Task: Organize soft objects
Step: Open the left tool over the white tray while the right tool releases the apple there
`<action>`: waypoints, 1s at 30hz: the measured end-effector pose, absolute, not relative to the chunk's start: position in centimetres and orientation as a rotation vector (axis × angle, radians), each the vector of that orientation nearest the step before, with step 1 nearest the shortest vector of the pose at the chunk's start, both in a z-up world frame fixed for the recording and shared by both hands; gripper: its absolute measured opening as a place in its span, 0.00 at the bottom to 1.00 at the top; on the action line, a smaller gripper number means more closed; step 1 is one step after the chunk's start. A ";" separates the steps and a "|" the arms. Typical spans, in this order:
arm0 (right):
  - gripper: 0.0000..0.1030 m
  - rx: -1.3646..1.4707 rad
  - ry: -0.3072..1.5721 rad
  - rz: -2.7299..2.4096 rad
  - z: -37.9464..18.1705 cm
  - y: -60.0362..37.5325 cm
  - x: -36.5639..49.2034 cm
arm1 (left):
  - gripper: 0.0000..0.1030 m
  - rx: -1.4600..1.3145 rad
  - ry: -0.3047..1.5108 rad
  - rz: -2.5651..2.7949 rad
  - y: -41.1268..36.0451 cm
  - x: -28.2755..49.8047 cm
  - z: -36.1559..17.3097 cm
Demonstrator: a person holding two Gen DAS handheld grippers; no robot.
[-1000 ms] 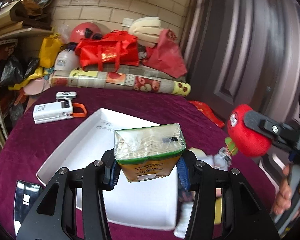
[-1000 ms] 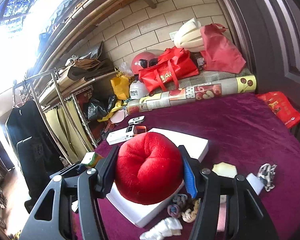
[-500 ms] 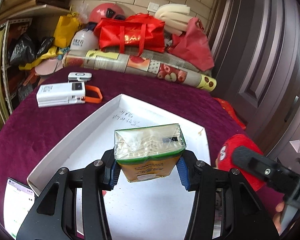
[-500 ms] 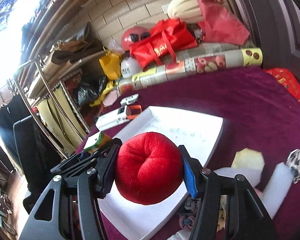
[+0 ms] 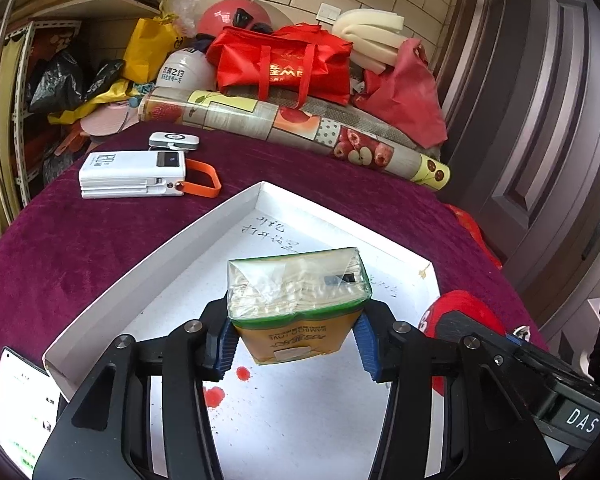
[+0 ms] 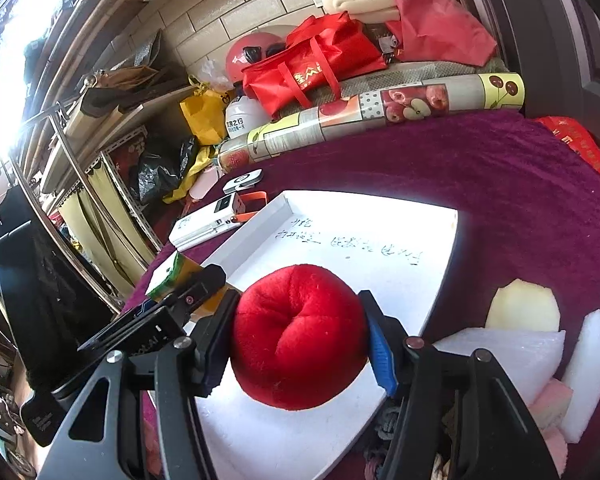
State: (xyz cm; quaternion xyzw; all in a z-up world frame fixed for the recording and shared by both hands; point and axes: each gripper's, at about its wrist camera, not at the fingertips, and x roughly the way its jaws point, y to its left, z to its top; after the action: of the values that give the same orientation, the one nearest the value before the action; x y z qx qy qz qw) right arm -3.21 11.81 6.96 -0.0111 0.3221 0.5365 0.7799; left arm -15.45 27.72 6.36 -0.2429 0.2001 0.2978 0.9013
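Note:
My left gripper (image 5: 296, 344) is shut on a green and orange tissue pack (image 5: 298, 300), held just above the white tray (image 5: 156, 256). My right gripper (image 6: 300, 344) is shut on a red plush ball (image 6: 300, 340), held over the tray's (image 6: 440, 280) near right corner. The plush ball (image 5: 464, 312) also shows at the right in the left wrist view, and the tissue pack (image 6: 176, 274) at the left in the right wrist view. White foam pieces (image 6: 512, 352) and a pale sponge (image 6: 524, 306) lie on the maroon tablecloth right of the tray.
A white power bank (image 5: 132, 174) with an orange strap and a small white device (image 5: 174, 141) lie far left of the tray. A phone (image 5: 24, 404) lies at the near left. A rolled fruit-print cloth (image 5: 300, 124) and red bags (image 5: 284, 64) line the back. A dark door (image 5: 540, 120) stands at the right.
Both grippers have moved down and in over the white tray, each still holding its object. The red plush ball has come lower, beside the tissue pack.

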 end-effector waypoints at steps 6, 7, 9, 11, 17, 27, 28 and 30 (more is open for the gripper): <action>0.94 0.025 0.684 1.117 6.8 11.1 -3.0 | 0.97 -0.522 0.401 0.695 28.3 -16.0 6.5; 1.00 0.031 0.658 1.105 7.0 10.7 -3.0 | 1.00 -0.523 0.385 0.702 28.4 -16.4 6.7; 1.00 0.035 0.625 1.096 7.5 10.2 -3.1 | 1.00 -0.528 0.369 0.699 28.3 -16.9 7.0; 1.00 0.037 0.606 1.093 8.1 9.7 -3.3 | 1.00 -0.523 0.358 0.703 28.1 -17.1 7.4; 1.00 0.085 0.586 1.095 9.0 8.3 -3.6 | 1.00 -0.493 0.338 0.694 26.6 -17.5 8.4; 1.00 0.178 0.516 1.072 11.3 4.2 -3.6 | 1.00 -0.387 0.303 0.673 23.3 -18.3 10.9; 1.00 0.184 0.495 1.070 11.7 3.4 -3.6 | 1.00 -0.368 0.299 0.678 23.0 -18.5 11.2; 1.00 0.188 0.455 1.063 12.2 2.0 -3.9 | 1.00 -0.342 0.288 0.677 22.3 -18.9 11.6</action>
State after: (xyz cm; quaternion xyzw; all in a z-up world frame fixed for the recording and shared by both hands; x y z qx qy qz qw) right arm -3.89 1.99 12.20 0.0885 0.2145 0.5014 0.8335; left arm -18.85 22.34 11.63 -0.1662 0.1399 0.3295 0.9188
